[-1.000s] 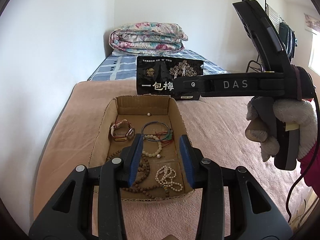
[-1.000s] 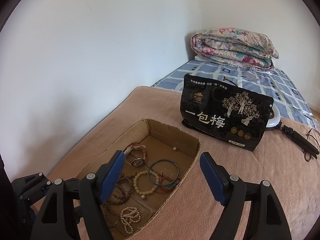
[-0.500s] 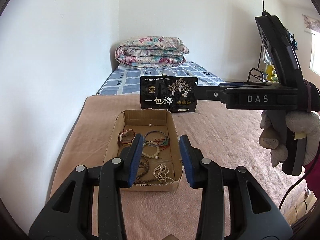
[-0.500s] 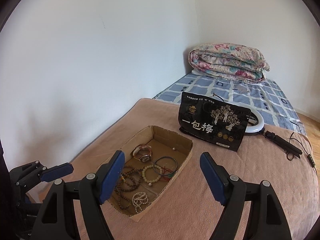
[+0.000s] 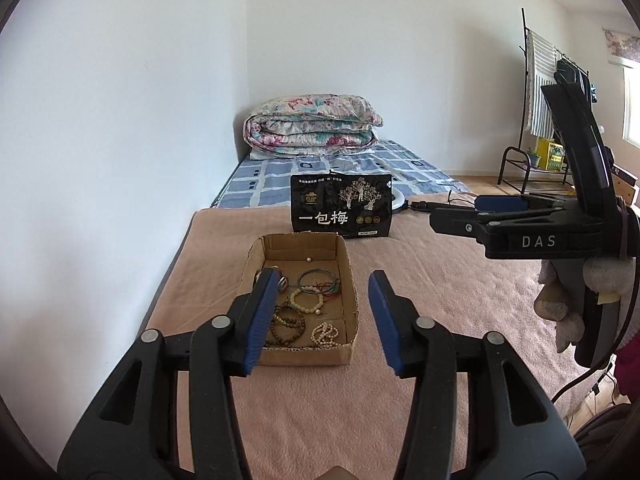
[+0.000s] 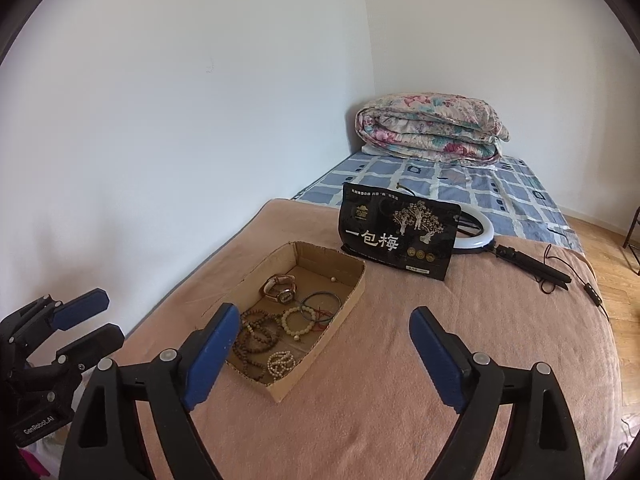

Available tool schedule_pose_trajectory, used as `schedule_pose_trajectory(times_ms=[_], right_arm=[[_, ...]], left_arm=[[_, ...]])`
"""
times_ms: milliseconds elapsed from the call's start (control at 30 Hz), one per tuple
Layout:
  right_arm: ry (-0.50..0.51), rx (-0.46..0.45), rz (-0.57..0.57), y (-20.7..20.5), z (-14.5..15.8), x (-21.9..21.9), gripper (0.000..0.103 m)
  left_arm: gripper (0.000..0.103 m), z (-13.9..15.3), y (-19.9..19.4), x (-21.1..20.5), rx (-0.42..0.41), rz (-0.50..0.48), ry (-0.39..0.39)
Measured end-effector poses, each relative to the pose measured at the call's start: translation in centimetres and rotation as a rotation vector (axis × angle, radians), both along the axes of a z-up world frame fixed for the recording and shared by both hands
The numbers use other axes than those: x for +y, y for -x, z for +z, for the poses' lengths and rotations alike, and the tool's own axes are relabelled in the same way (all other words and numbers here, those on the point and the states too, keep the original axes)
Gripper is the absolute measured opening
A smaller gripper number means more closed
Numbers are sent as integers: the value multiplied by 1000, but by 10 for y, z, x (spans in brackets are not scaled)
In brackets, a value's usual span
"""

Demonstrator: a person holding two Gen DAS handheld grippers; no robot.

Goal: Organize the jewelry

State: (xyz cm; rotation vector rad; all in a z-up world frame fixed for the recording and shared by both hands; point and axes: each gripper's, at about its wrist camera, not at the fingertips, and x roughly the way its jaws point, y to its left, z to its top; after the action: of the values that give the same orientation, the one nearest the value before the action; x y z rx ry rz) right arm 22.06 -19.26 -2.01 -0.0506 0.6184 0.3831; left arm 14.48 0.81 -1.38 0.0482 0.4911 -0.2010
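Left gripper (image 5: 322, 316): jaws apart, about half spread, just been opening, nothing between the pads. Right gripper (image 6: 320, 354): jaws wide, also just been opening, nothing held. Both held above the pink blanket (image 5: 420, 280), pointing forward and tilted downward toward the cardboard box (image 6: 352, 300). Right one gripped in a gloved hand (image 5: 568, 300), seen side-on from the left wrist view.

Box resting flat on the blanket, well short of both sets of pads, open top upward. Long axis running away from the left camera toward the black snack bag (image 6: 398, 236); in the right view, slanting up-right.

Inside: watch (image 6: 280, 288) toward the far end, dark bangle (image 6: 320, 302) beside it, pale bead bracelet (image 6: 298, 322), brown bead strand (image 6: 256, 338), small white pearl string (image 6: 281, 361) at the near end, a lone bead (image 6: 333, 279) by the far wall.

Beyond the bag: ring light (image 6: 478, 236), folded floral quilt (image 6: 432, 132).
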Motion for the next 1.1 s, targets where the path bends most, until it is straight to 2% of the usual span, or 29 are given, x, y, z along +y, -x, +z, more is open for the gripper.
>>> schedule_pose_trajectory(times_ms=[167, 300, 467, 567, 667, 733, 767, 867, 933, 1100], right_arm=[[9, -11, -38, 21, -1, -8, 92], [4, -23, -61, 34, -1, -12, 93], [3, -33, -80, 44, -4, -14, 93], [3, -39, -96, 47, -7, -16, 93], [0, -49, -110, 51, -9, -17, 93], [-7, -54, -118, 53, -9, -18, 102], [-10, -62, -124, 55, -9, -19, 103], [-7, -77, -128, 57, -8, -18, 103], [-5, -80, -128, 57, -9, -18, 103], [-1, -73, -131, 58, -12, -18, 103]], left_arm=[[52, 3, 11, -1, -6, 2, 0], [65, 6, 22, -3, -24, 8, -3], [67, 8, 29, -2, -26, 13, -3], [77, 9, 35, 0, -31, 24, 0], [78, 10, 39, 4, -31, 33, 9], [78, 9, 41, 6, -31, 38, 9], [78, 9, 42, 6, -32, 40, 6], [80, 8, 42, 7, -32, 44, 3], [86, 8, 45, 7, -38, 49, 3], [92, 6, 48, 7, -50, 58, 1]])
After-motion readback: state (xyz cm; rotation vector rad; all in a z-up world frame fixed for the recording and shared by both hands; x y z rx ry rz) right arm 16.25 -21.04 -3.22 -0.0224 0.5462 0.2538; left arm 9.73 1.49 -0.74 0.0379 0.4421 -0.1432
